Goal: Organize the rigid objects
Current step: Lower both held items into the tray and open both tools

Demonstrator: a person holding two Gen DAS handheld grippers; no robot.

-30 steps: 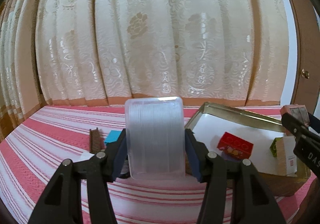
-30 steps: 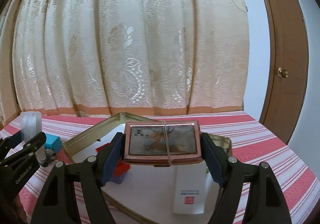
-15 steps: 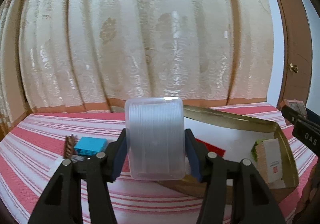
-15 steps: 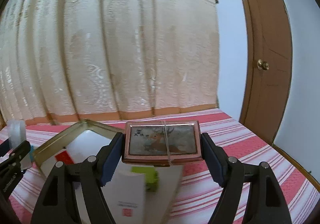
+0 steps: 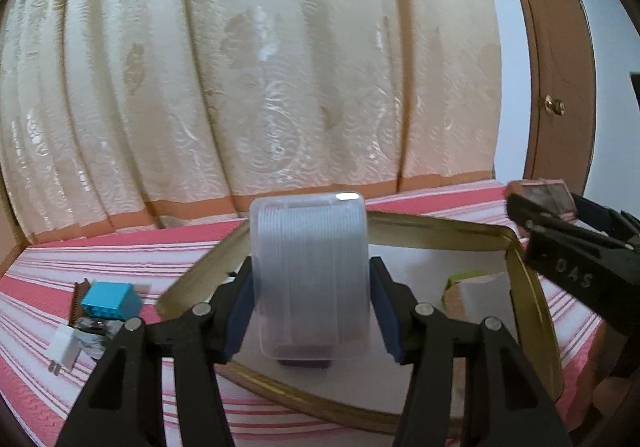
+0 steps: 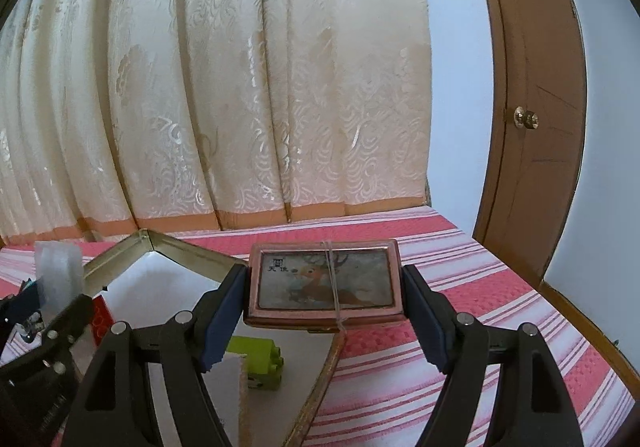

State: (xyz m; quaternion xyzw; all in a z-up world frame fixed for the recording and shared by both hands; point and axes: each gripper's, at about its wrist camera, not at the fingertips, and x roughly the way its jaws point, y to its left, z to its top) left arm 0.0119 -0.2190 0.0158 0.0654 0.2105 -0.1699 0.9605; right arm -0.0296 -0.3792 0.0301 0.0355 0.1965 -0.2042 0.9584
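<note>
My left gripper [image 5: 310, 307] is shut on a clear ribbed plastic box [image 5: 308, 275], held upright above the gold-rimmed tray [image 5: 440, 225]. My right gripper [image 6: 324, 311] is shut on a copper-framed tin with a deer picture [image 6: 324, 279], bound by a thin band, held over the tray's right corner [image 6: 324, 367]. In the left wrist view the right gripper [image 5: 568, 231] and its tin [image 5: 544, 197] show at the right edge. In the right wrist view the left gripper [image 6: 44, 311] and clear box [image 6: 58, 271] show at the left edge.
In the tray lie a green block [image 6: 260, 363], a white carton [image 5: 480, 299] and a red box [image 6: 100, 319]. Left of the tray on the striped pink cloth [image 5: 120, 259] are a blue block [image 5: 110, 301], a comb [image 5: 78, 301] and a white plug [image 5: 64, 347]. Curtain behind, wooden door at right.
Both grippers have swung to the right with their loads. The clear box now sits over the tray rather than left of it; the tin has moved from the tray's middle to its right corner.
</note>
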